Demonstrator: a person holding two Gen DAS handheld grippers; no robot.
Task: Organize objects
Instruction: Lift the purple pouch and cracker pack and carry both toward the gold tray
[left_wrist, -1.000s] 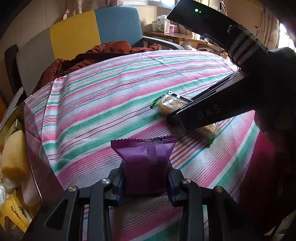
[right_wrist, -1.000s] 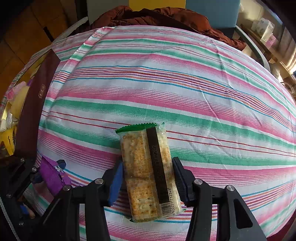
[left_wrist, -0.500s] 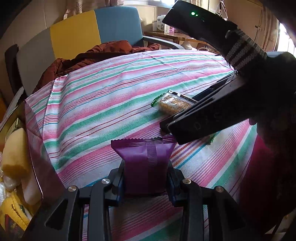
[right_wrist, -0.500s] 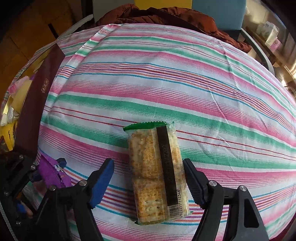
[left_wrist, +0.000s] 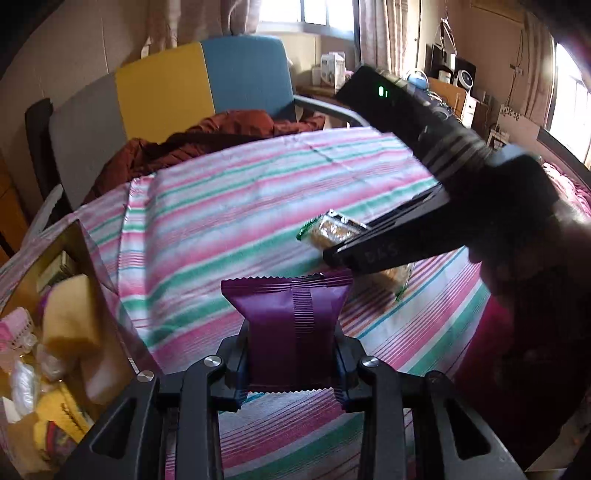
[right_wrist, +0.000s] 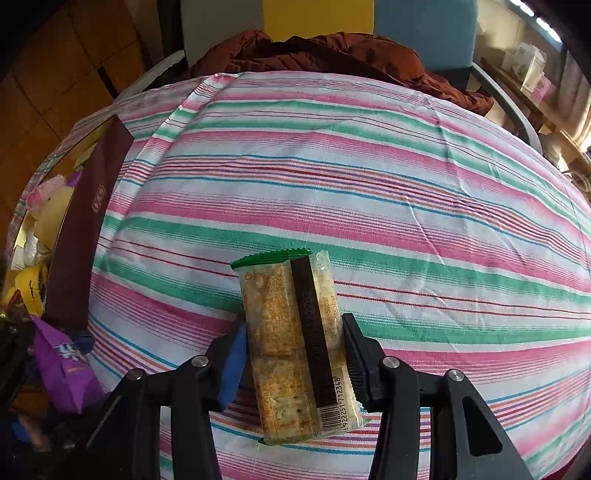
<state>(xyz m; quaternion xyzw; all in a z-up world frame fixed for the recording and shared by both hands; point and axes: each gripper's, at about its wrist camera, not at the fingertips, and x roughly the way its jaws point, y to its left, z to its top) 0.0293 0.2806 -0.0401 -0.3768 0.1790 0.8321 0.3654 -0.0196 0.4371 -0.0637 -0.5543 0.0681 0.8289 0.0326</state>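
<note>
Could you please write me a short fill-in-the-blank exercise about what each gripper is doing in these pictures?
1. The left gripper is shut on a ____ snack packet.
2. The right gripper is shut on the cracker pack, whose top seal is ____.
3. The box of items stands at the ____ edge of the striped tablecloth.

Missing words: purple; green; left

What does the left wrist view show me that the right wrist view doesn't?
Left wrist only: the left gripper, jaws shut on the purple packet, and the right gripper's body from the side.

Right wrist only: the right gripper, jaws against the cracker pack, plus its barcode.

Both: the striped cloth, the cracker pack, the purple packet, the box of items on the left, the chair and brown jacket.
</note>
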